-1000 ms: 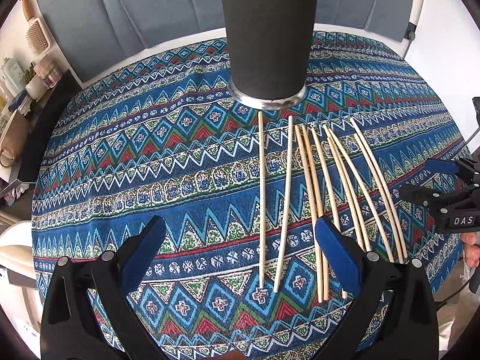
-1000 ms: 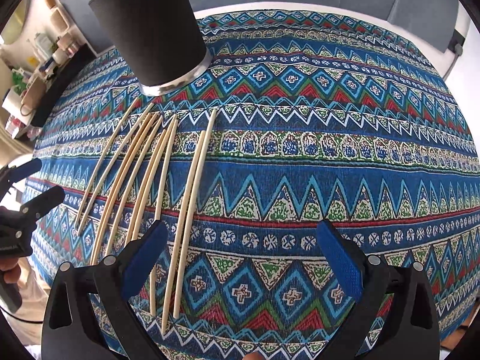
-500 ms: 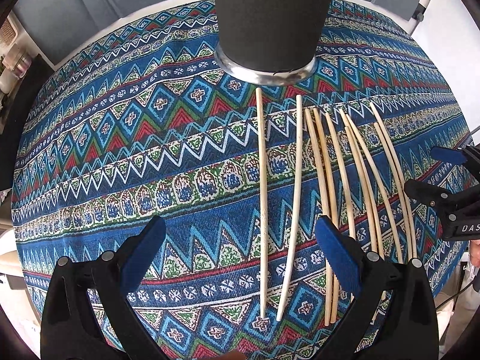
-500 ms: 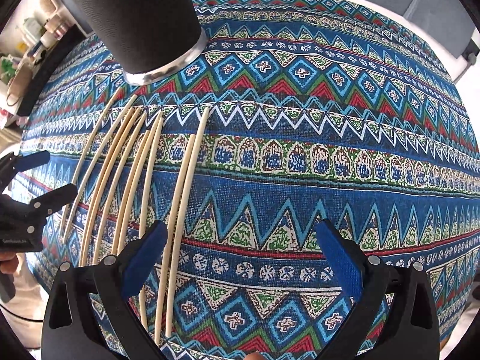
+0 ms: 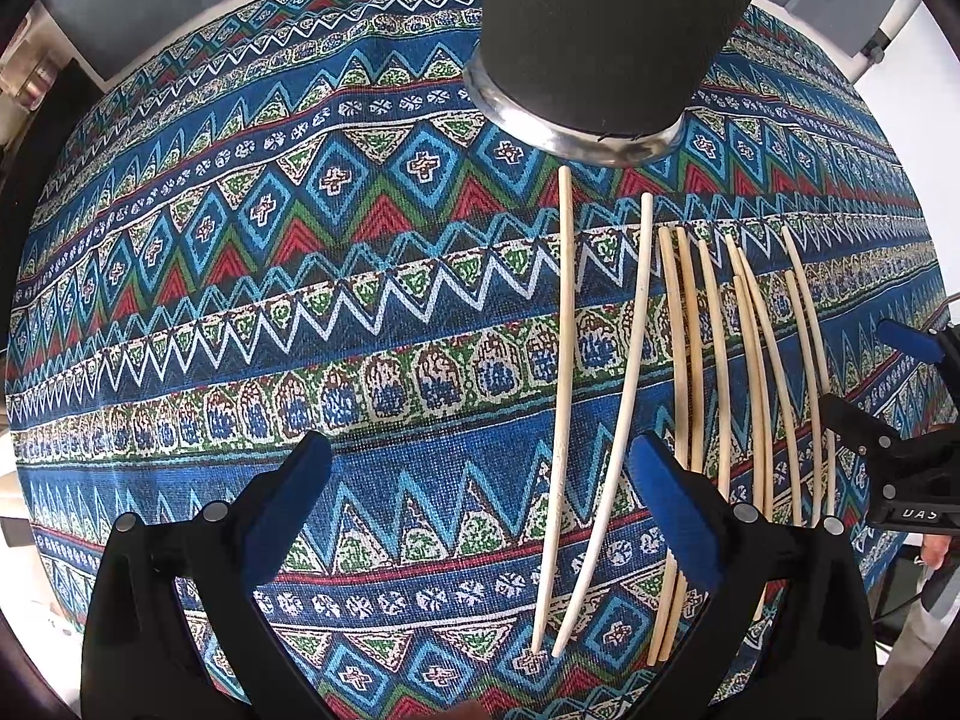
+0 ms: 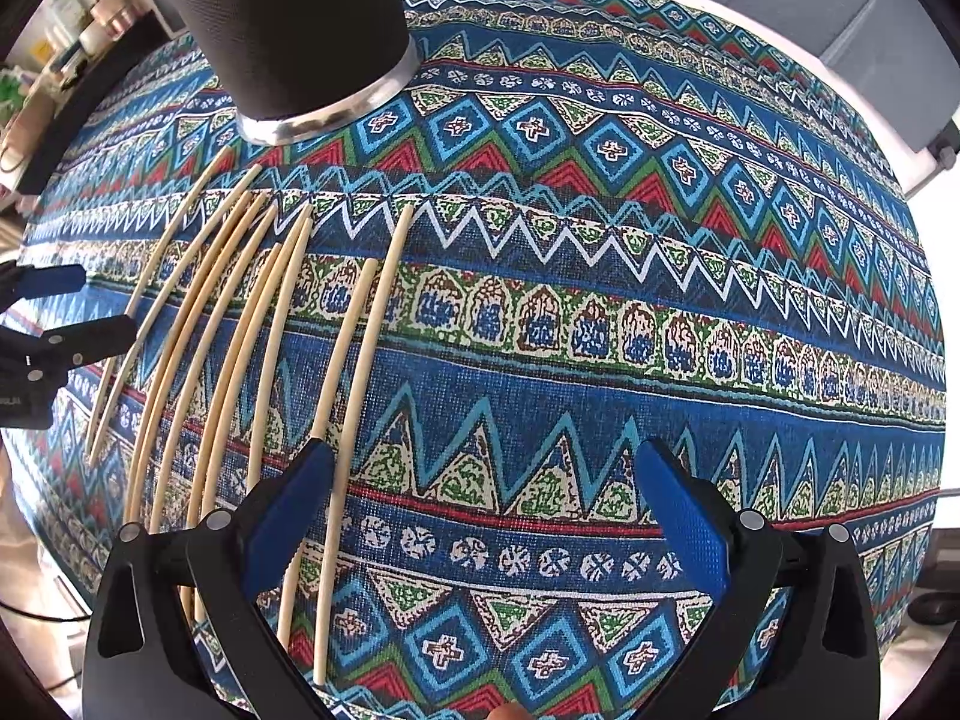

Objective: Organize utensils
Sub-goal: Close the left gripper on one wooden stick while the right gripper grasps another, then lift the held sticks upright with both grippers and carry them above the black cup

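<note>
Several pale wooden chopsticks (image 5: 696,360) (image 6: 252,324) lie side by side on a blue patterned tablecloth (image 5: 300,312) (image 6: 600,360), pointing at a tall black cup with a metal base (image 5: 606,30) (image 6: 282,30). My left gripper (image 5: 480,480) is open and low over the cloth; the two leftmost sticks (image 5: 564,408) run between its fingers. My right gripper (image 6: 486,486) is open too, with the rightmost stick (image 6: 360,396) just inside its left finger (image 6: 282,516). Each gripper shows at the edge of the other's view, the right one (image 5: 900,420) and the left one (image 6: 42,336).
The round table's edge drops away on all sides. Cluttered shelves with small items (image 6: 72,24) stand beyond the table at the far left. Grey chair backs (image 6: 840,0) stand behind the table.
Both grippers have moved forward and lower toward the cup and chopsticks, which now look larger. Both stay open. The chopsticks have not moved.
</note>
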Demonstrator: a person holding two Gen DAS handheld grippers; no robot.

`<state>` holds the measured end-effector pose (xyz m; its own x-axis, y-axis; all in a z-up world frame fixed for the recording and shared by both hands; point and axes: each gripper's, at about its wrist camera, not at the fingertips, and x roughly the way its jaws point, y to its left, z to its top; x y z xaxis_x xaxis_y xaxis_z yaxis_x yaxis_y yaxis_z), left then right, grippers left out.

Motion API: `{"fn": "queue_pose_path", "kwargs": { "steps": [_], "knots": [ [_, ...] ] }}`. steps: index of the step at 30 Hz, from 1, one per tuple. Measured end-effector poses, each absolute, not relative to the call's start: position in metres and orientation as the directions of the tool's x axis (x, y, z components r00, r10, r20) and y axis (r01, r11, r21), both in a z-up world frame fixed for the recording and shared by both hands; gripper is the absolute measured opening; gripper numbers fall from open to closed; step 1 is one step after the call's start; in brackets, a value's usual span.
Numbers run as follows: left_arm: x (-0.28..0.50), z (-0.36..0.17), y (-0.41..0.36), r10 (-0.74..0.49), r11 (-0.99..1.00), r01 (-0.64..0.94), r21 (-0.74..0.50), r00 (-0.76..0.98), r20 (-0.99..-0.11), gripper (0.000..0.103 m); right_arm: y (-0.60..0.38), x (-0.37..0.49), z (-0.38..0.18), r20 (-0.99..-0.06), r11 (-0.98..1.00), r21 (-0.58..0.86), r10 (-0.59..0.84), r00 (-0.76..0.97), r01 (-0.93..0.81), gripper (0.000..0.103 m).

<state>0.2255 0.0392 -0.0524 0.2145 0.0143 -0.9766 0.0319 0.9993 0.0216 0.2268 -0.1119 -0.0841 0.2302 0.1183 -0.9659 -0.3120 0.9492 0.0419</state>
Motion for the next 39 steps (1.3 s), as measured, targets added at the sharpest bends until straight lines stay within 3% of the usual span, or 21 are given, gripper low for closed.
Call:
{"fn": "queue_pose_path", "kwargs": {
  "steps": [20,23,24,25,26,27,28,29,31,33,39],
  "knots": [
    [0.259,-0.074,0.055,0.054,0.997,0.044,0.064,0.201,-0.978,0.099,-0.143,0.201,-0.076,-0.965,0.93,0.036,0.128,0.23,-0.365,0.094],
    [0.251,-0.074,0.053,0.054,0.996,0.057,0.067,0.209,-0.976,0.099,-0.147,0.197,-0.07,-0.959,0.929,0.034,0.134,0.248,-0.369,0.081],
    [0.247,-0.073,0.052,0.052,0.996,0.064,0.067,0.215,-0.975,0.097,-0.15,0.194,-0.067,-0.956,0.93,0.034,0.137,0.258,-0.367,0.064],
    [0.243,-0.07,0.052,0.048,0.996,0.066,0.064,0.222,-0.974,0.094,-0.156,0.194,-0.063,-0.956,0.933,0.036,0.137,0.261,-0.359,0.046],
    [0.24,-0.069,0.054,0.046,0.996,0.068,0.063,0.231,-0.972,0.091,-0.162,0.193,-0.061,-0.955,0.936,0.037,0.135,0.263,-0.349,0.035],
    [0.235,-0.066,0.051,0.042,0.995,0.08,0.063,0.241,-0.97,0.083,-0.168,0.193,-0.059,-0.955,0.937,0.036,0.134,0.264,-0.346,0.015],
    [0.231,-0.061,0.049,0.033,0.994,0.093,0.058,0.254,-0.967,0.067,-0.173,0.193,-0.058,-0.957,0.937,0.034,0.132,0.26,-0.348,0.006],
    [0.228,-0.058,0.051,0.029,0.993,0.1,0.058,0.266,-0.964,0.055,-0.177,0.193,-0.057,-0.958,0.934,0.036,0.135,0.255,-0.356,0.005],
    [0.22,-0.053,0.056,0.022,0.996,0.074,0.042,0.255,-0.967,0.02,-0.183,0.192,-0.055,-0.96,0.927,0.041,0.14,0.244,-0.373,0.005],
    [0.216,-0.052,0.063,0.001,0.998,0.064,0.017,0.24,-0.971,0.005,-0.188,0.191,-0.054,-0.96,0.929,0.051,0.147,0.239,-0.368,0.004],
    [0.193,-0.05,0.071,0.002,0.997,0.071,0.019,0.243,-0.97,0.005,-0.214,0.187,-0.053,-0.951,0.927,0.134,0.219,0.217,-0.349,0.004]
  ]
}}
